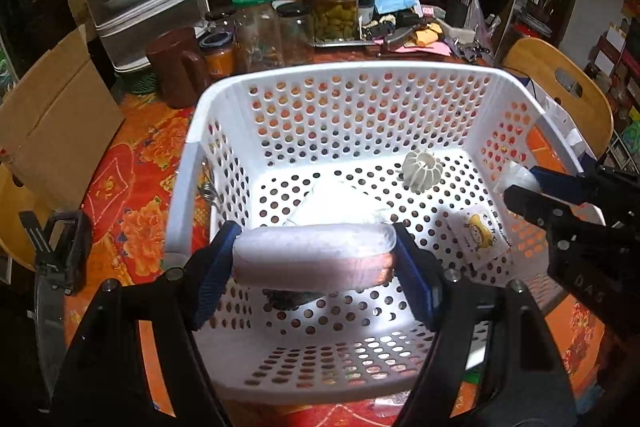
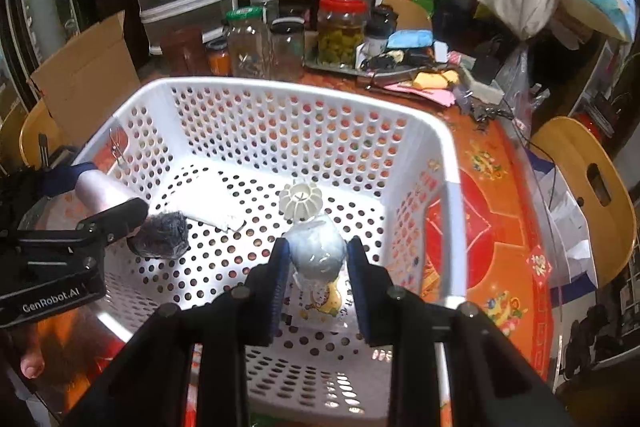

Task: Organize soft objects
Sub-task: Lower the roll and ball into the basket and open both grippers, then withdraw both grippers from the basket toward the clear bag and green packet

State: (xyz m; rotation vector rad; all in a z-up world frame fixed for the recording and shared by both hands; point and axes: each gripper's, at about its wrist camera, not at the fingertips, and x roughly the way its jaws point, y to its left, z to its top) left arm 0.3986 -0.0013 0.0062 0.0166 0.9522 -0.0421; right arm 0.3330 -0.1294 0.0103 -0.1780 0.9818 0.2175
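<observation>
Left view: left gripper [image 1: 314, 259] is about half open, and its blue pads press both ends of a pale roll [image 1: 312, 255], which hangs above the basket [image 1: 224, 95] floor. On this floor lie a white ribbed ball [image 1: 423, 171] and a sachet [image 1: 482, 233]. Right gripper [image 1: 516, 183] enters over the right rim with a small pale thing. Right view: right gripper [image 2: 318, 259] is narrowly open and pinches a bluish pouch [image 2: 318, 251] above the sachet [image 2: 320, 301], just before the ball [image 2: 300, 201]. A dark scrubber [image 2: 162, 233] lies under the left gripper [image 2: 108, 201].

Black hand-held gripper [image 1: 314, 259] frames — blue ribbed pads [image 1: 214, 269], round screws, "GenRobot.AI" lettering.
</observation>
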